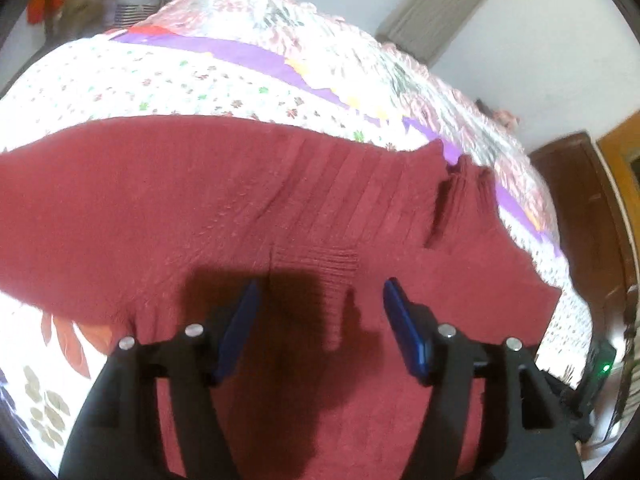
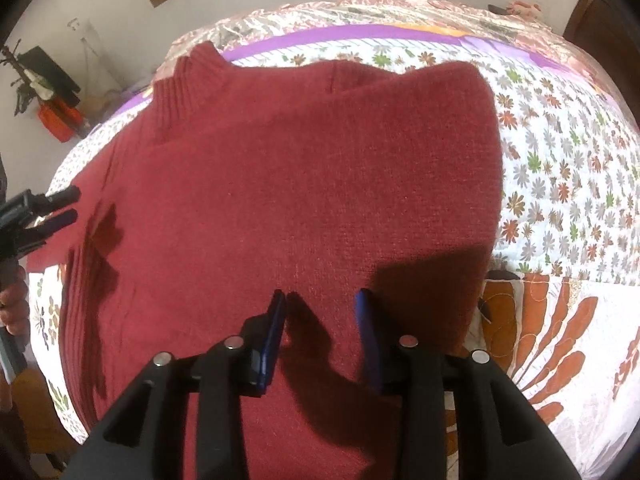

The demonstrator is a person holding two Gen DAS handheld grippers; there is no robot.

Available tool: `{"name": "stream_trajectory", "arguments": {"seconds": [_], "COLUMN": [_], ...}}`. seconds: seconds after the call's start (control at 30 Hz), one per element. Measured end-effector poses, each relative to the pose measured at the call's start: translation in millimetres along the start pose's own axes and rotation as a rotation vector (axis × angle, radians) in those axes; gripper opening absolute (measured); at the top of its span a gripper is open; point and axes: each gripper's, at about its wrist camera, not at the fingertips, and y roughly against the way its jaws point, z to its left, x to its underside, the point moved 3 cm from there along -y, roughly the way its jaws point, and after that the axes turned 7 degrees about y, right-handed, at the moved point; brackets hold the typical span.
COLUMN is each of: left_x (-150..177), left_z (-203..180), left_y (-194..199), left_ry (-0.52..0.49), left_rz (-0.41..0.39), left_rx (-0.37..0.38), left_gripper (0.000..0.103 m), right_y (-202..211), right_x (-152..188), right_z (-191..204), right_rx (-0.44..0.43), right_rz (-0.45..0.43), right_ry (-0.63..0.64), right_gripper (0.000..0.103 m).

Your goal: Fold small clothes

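The left gripper (image 1: 318, 292) hovers over the near part of the dark red knitted sweater (image 1: 248, 208), its blue-padded jaws spread wide with nothing between them. The right gripper (image 2: 322, 300) is likewise parted and empty, poised just above the knit, which fills the near and middle ground in its view. Neither pad visibly pinches any cloth, though whether the tips brush the surface I cannot tell.

The sweater lies spread on the flower-printed white quilt with a purple band (image 2: 560, 152) that covers the bed. A ribbed collar (image 2: 184, 92) stands at the far left in the right wrist view. A ribbed cuff (image 1: 332, 276) rests on the body just ahead of the left gripper, which suggests one sleeve is already laid across the front. The garment's right side ends in a straight, thick edge (image 2: 494, 184), seemingly a fold, though the other sleeve is not clearly visible.

By my reading the task is in its middle: the garment is flattened and the sleeves partly brought in, while folding the body into a compact bundle is not yet done.
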Motion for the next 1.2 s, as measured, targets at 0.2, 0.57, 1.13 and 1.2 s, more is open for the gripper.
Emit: {"name": "stream_trajectory", "arguments": {"seconds": [0.2,0.57,1.13,1.2], "left_x": [2.4,-9.1,-39.9,-45.1], "left_z": [21.1,100.0,417.5,427.7], "left_y": [-60.5,54.5,139.5,141.2], "left_ry": [-0.024,0.016,0.543,0.596], "left_rz": [0.094,-0.027,-0.082,-0.07], "left_rx": [-0.069,-0.066,-0.106,-0.053], "left_gripper": [0.065,0.082,0.082,0.081], "right_y": [-12.1,32.9,-7.3,-8.7], "right_x": [0.7,-14.5,-25.9,-26.8], "right_z": [4.9,66.6,160.6,169.3], "right_rx": [0.057,0.031,0.06,0.063], "right_rz": [0.022,-0.08,-0.015,-0.015], "right_ry": [0.008,-0.001,0.058,0.072], "right_gripper": [0.04,0.072,0.078,0.078]}}
